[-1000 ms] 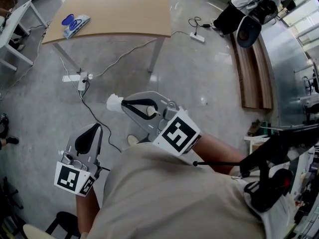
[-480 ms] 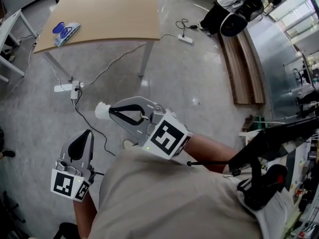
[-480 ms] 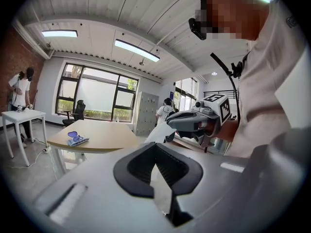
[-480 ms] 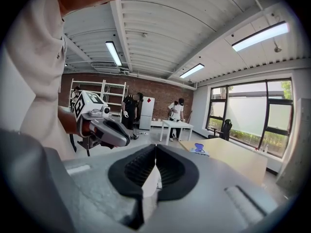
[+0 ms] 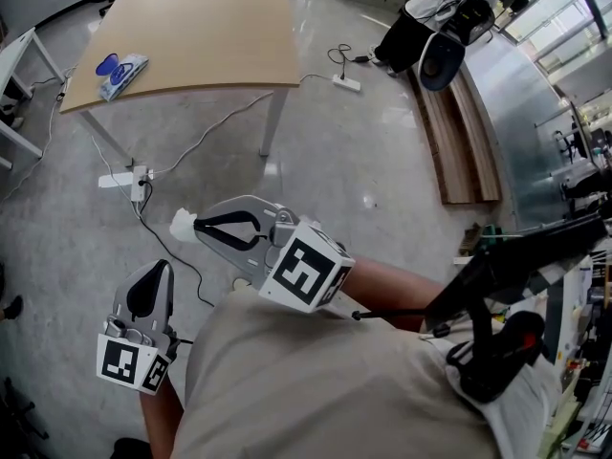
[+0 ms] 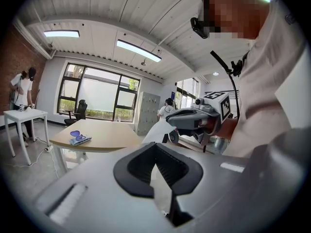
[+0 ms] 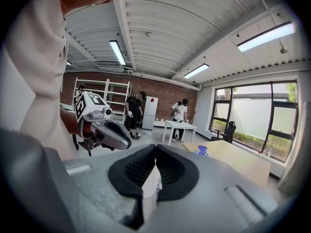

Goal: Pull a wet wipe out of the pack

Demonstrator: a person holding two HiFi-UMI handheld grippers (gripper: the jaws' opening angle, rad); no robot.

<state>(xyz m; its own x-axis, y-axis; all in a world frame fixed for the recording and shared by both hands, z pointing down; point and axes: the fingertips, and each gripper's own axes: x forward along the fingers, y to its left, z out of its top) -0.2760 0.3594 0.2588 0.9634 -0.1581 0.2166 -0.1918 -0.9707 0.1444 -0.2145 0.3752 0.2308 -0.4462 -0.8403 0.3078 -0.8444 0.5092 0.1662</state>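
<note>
Right tool is pinching the wet wipe at its tips. The pack is lying well apart, ahead at the counter's left edge. Left tool is hanging pressed together, empty.

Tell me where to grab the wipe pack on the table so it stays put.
Grip the pack across its short width at one end, clear of the open blue lid. It lies flat near the table corner, so come from above, probably with the left gripper, which is shut and empty; the right gripper is pinching a wipe.
</note>
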